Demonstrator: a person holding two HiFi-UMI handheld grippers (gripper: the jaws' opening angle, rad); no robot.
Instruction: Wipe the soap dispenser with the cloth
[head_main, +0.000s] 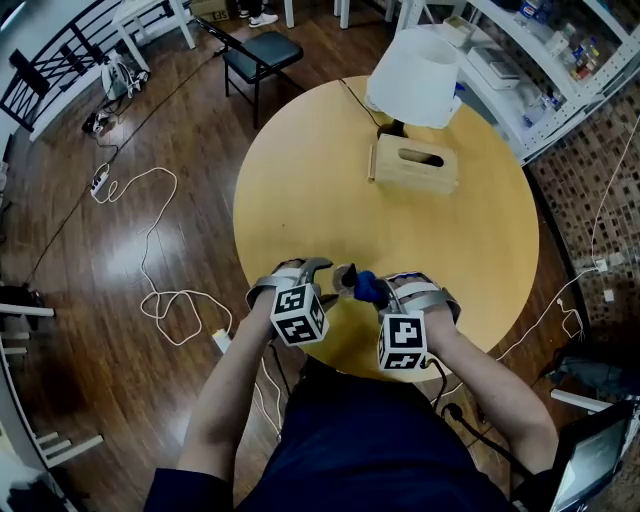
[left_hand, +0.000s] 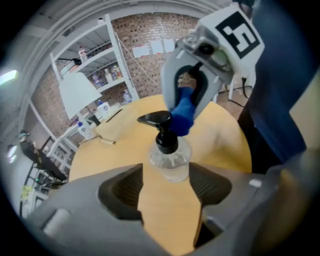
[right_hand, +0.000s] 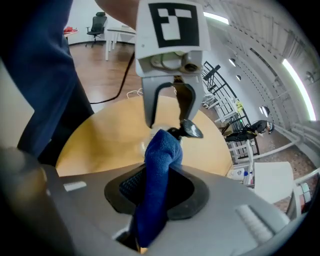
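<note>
Left gripper (left_hand: 166, 172) is standing with jaws wide apart, bracketing the clear body of the soap dispenser (left_hand: 170, 157). The pad on the left gripper view's right is sitting right at the bottle's side, and a thin strip of table is showing beside the other pad, so it is not clamping.

Right gripper (right_hand: 151, 176) is clamping the blue cloth (right_hand: 159, 160) between its pads. The cloth is rising out of the jaws in a folded bunch, and its top is touching the black pump head (left_hand: 156, 119) from the side away from the left gripper.

The two grippers are facing each other across the bottle, both tilting steeply downward. The person's forearms are reaching in from the near edge.

The dispenser is standing upright on the round yellow table (head_main: 300, 180), close to its near edge and between the two grippers.

Farther out, a wooden tissue box (head_main: 415, 165) is sitting toward the far edge, with a white-shaded lamp (head_main: 413, 75) just behind it. Off the table, a dark chair (head_main: 262, 52) is standing beyond the far edge, and a white cable (head_main: 150, 240) is trailing over the wood floor.
</note>
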